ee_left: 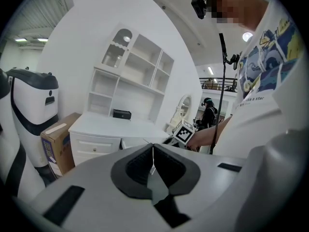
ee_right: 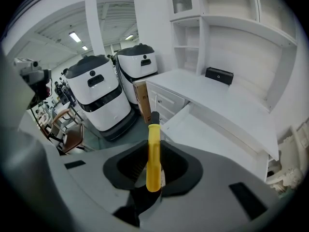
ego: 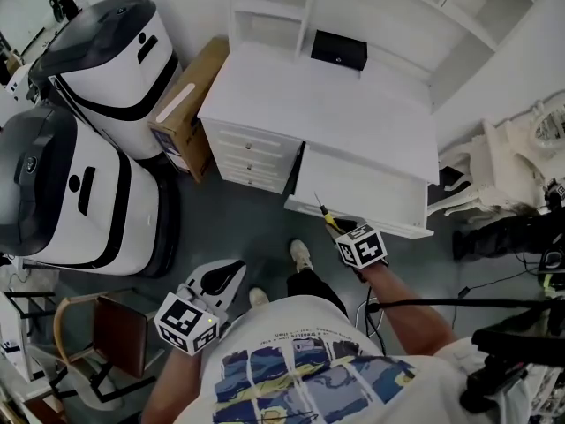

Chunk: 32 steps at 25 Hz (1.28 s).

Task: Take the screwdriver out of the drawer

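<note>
The screwdriver (ee_right: pixel 153 151) sits clamped between the two jaws of the right gripper (ee_right: pixel 153 172). Its yellow handle is pinched by the dark pads, and its black collar and thin metal shaft stick out past the tips. In the head view, the screwdriver (ego: pixel 326 216) shows over the front edge of the open drawer (ego: pixel 371 197), with the shaft pointing toward the drawer's left front corner. The drawer is pulled out from under the top of a white desk (ego: pixel 327 104), and its white bottom shows.

The left gripper (ee_left: pixel 153 170) is held lower and to the person's left, well apart from the desk. Its jaws are pressed together with nothing between them.

A small black box (ego: pixel 339 49) stands at the back of the desk top, under white shelves (ego: pixel 265 7). A stack of small closed drawers (ego: pixel 252 157) is to the left of the open drawer. A cardboard box (ego: pixel 187 104) leans beside that stack. Two white and black machines (ego: pixel 79 148) stand farther left, with a chair (ego: pixel 115 329) near them.
</note>
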Tool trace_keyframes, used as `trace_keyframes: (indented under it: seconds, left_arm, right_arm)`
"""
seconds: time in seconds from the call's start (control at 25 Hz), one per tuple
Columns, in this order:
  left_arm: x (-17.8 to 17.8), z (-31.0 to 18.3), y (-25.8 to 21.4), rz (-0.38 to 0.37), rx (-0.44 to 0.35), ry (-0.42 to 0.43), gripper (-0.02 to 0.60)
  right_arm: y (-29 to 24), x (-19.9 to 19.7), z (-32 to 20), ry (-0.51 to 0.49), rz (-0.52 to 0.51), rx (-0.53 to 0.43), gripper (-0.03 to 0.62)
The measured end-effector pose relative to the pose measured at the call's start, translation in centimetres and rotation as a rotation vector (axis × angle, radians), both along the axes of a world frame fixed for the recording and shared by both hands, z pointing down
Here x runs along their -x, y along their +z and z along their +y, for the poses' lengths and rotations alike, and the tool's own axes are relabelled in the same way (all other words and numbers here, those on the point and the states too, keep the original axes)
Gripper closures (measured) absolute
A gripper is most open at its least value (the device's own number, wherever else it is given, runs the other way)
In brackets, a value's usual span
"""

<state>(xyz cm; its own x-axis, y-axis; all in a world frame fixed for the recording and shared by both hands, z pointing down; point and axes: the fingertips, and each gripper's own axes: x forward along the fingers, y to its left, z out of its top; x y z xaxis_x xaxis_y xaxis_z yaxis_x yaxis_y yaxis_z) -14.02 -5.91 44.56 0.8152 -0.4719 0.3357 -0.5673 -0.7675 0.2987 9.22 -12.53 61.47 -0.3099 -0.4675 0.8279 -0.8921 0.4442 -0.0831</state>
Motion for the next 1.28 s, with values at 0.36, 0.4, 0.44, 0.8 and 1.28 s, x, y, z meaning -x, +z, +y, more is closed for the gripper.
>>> trace_keyframes:
  seconds: [0.36, 0.4, 0.44, 0.8, 1.28]
  left_arm:
    - [1.8, 2.2, 0.3, 0.007, 0.004, -0.011, 0.568]
    - [1.9, 2.4, 0.4, 0.008, 0.005, -0.010, 0.568]
    - [2.0, 2.6, 0.5, 0.008, 0.006, -0.009, 0.568]
    - [2.4, 4.2, 0.7, 0.022, 0.000, -0.014, 0.568]
    - [2.5, 5.3, 0.7, 0.021, -0.008, -0.008, 0.568]
  right_arm:
    - [-4.2, 4.5, 3.8, -0.066, -0.041, -0.058, 0.497]
    - [-4.6, 4.9, 4.1, -0.074, -0.044, -0.064, 0.497]
    - [-4.9, 5.2, 4.4, -0.082, -0.046, -0.069, 0.497]
    - [-6.7, 7.1, 6.8, -0.125, -0.051, -0.093, 0.497]
    - [-7.8, 8.5, 8.2, -0.151, -0.068, -0.119, 0.497]
